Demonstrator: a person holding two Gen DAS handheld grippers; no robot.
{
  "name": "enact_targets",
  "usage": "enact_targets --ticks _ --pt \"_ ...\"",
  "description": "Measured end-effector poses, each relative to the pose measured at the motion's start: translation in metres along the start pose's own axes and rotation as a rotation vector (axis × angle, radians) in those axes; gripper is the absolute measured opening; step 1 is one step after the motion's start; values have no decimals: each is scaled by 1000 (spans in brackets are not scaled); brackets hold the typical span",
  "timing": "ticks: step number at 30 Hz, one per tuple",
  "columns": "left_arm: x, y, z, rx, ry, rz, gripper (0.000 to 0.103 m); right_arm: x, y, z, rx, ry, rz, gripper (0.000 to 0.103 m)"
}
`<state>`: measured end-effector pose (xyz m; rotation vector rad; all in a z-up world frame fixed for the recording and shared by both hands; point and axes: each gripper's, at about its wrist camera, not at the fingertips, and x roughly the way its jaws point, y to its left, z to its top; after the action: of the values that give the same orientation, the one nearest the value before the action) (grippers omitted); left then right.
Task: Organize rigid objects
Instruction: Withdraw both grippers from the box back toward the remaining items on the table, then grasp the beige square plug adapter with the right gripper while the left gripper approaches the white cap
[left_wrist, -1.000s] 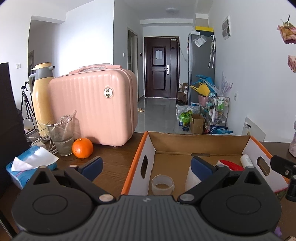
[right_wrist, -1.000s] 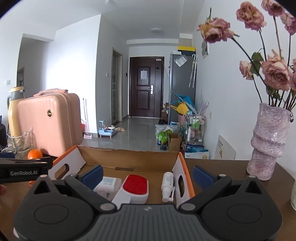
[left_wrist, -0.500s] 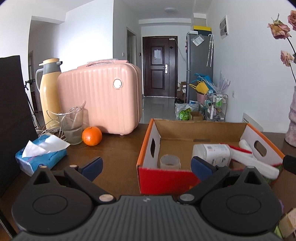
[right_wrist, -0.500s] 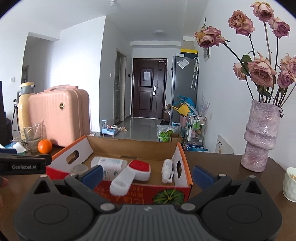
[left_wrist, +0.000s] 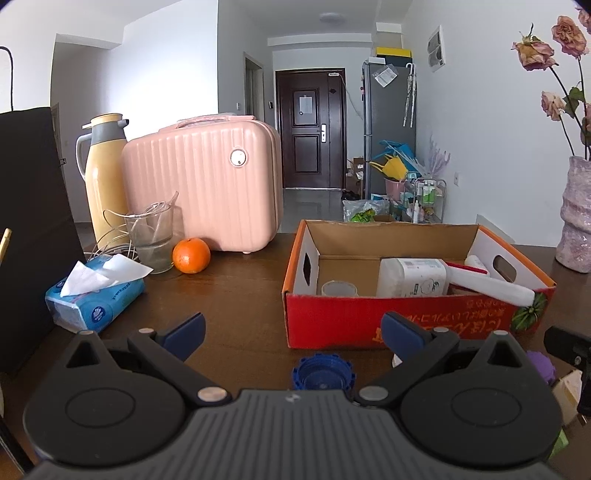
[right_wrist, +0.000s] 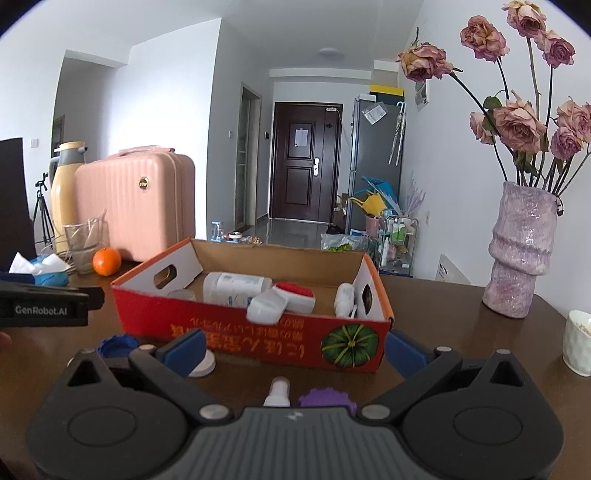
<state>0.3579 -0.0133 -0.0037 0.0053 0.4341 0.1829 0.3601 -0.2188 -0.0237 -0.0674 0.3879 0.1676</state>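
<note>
Ridged blue cap (left_wrist: 322, 373) between spread left claw (left_wrist: 293, 330); glossy cardboard box (left_wrist: 406, 326) beyond.

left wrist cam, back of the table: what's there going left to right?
Yellow thermos → pink suitcase → cardboard box → purple vase.

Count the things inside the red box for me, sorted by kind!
Bottles: 2, the big white bottle and the small spray bottle
Red-and-white brush: 1
Tape roll: 1
Total: 4 things in the red box
</note>
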Motion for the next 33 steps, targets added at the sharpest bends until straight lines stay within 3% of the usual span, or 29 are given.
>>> enact_targets --ticks 20,33 --pt "-40 19 -35 29 47 -55 103 -41 -1 -34 20 54 -15 103" --pt "-37 23 -39 19 76 -69 103 -38 -16 -40 58 75 -53 103"
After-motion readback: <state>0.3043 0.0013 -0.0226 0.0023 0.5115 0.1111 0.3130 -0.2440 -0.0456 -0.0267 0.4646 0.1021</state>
